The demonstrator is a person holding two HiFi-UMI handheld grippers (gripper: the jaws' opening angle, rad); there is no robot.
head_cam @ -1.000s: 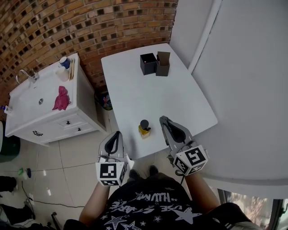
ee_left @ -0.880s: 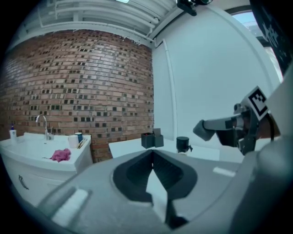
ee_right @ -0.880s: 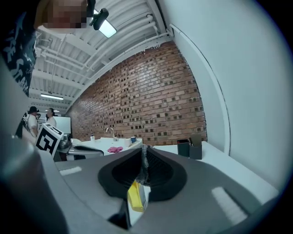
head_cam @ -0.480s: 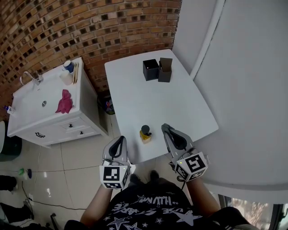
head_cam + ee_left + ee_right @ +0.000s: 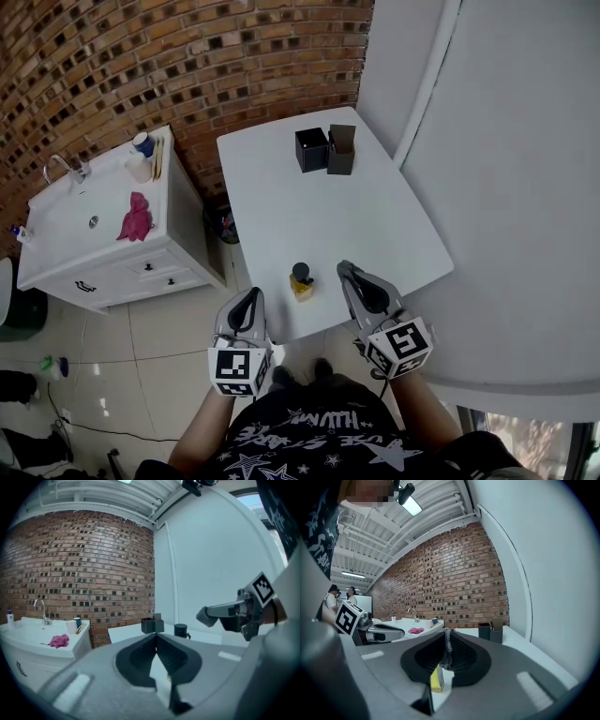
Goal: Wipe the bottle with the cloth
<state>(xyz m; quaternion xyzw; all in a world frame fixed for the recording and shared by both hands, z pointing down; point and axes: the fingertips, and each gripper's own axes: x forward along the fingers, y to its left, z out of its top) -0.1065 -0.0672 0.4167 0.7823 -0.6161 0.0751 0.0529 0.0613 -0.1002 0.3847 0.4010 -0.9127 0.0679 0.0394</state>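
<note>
A small yellow bottle (image 5: 301,281) with a black cap stands near the front edge of the white table (image 5: 366,216). The pink cloth (image 5: 136,217) lies on the white sink cabinet (image 5: 103,253) to the left, far from both grippers. My left gripper (image 5: 249,293) hangs shut and empty just off the table's front edge, left of the bottle. The right gripper (image 5: 344,269) is shut and empty over the table edge, right of the bottle. In the left gripper view the bottle's cap (image 5: 180,630) shows beyond the shut left gripper (image 5: 156,635). The bottle (image 5: 437,679) shows below the shut right gripper (image 5: 446,631).
Two dark boxes (image 5: 324,148) stand at the table's far side. The sink cabinet carries a tap (image 5: 64,169) and cups (image 5: 142,155) by the brick wall. A white wall runs along the table's right. Tiled floor lies between cabinet and table.
Both grippers stay about where they were, shut. The head view has shifted slightly; bottle and cloth have not moved.
</note>
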